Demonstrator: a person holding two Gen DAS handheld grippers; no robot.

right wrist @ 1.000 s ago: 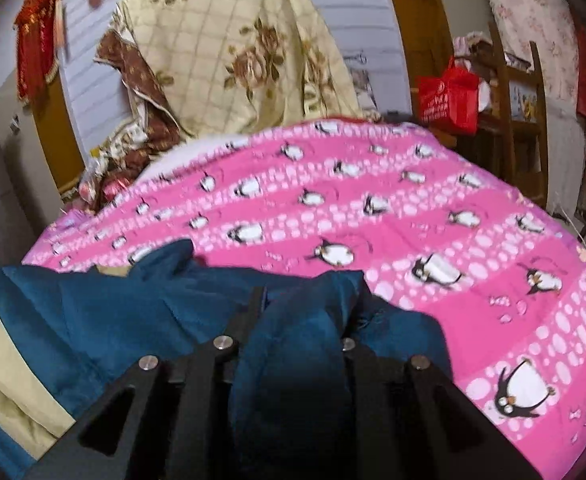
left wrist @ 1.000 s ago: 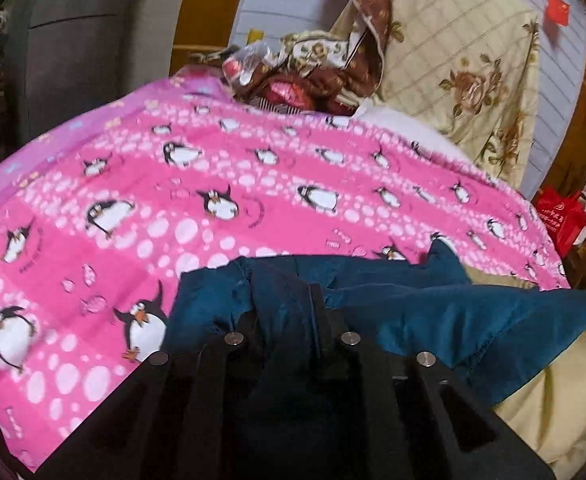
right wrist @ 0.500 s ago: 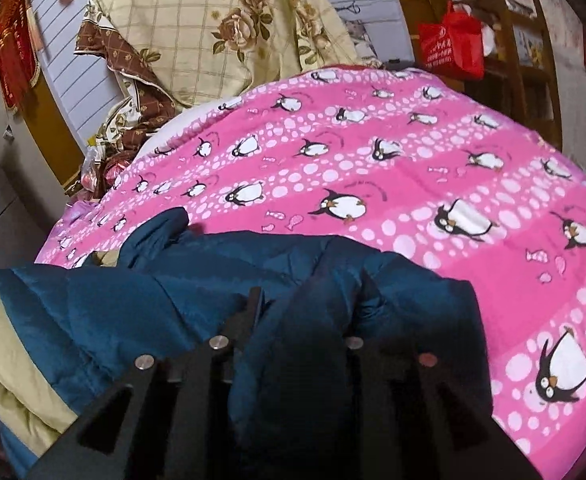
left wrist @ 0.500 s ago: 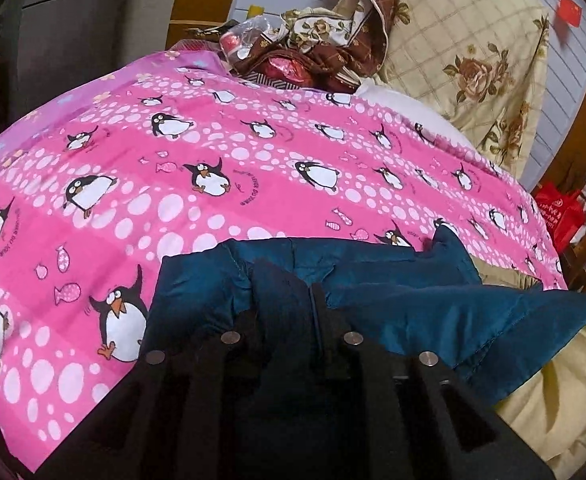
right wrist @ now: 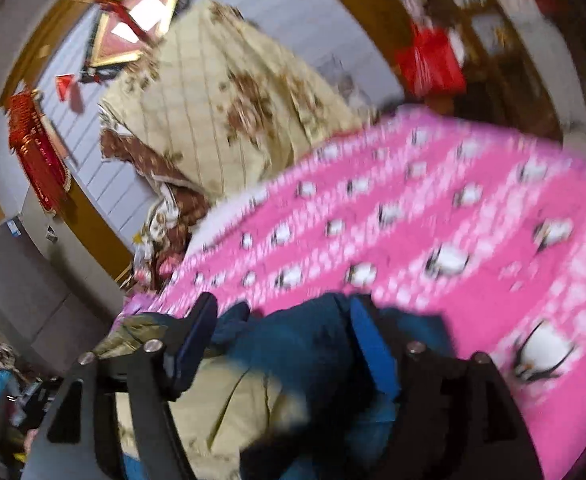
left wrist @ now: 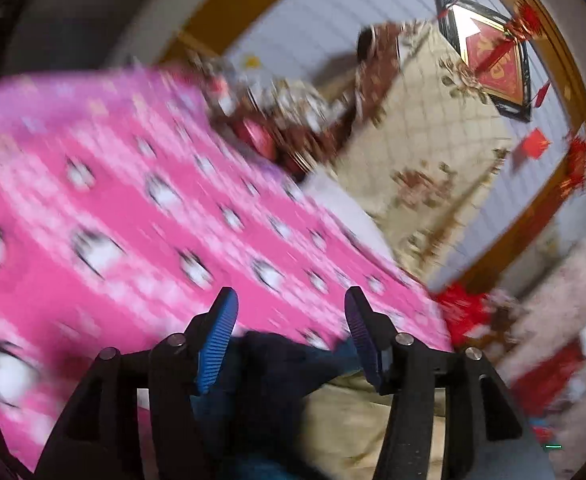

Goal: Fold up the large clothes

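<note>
A dark blue padded jacket (left wrist: pixel 269 376) with a cream lining (left wrist: pixel 345 420) lies on the pink penguin-print bedspread (left wrist: pixel 113 216). My left gripper (left wrist: pixel 291 312) is open, its blue pads apart above the jacket's edge, holding nothing. In the right wrist view the jacket (right wrist: pixel 293 344) and its cream lining (right wrist: pixel 229 412) lie below my right gripper (right wrist: pixel 281 312), which is open too, with blue fabric bulging between its fingers. Both views are motion-blurred.
A cream floral quilt (left wrist: pixel 433 152) hangs against the wall at the head of the bed, also in the right wrist view (right wrist: pixel 229 96). Crumpled brown bedding and bags (left wrist: pixel 277 120) sit beside it. A red bag (right wrist: pixel 429 60) hangs past the far bed corner.
Both grippers have opened and let go of the blue jacket. Both have tilted upward and pulled back, so more wall and less jacket shows.
</note>
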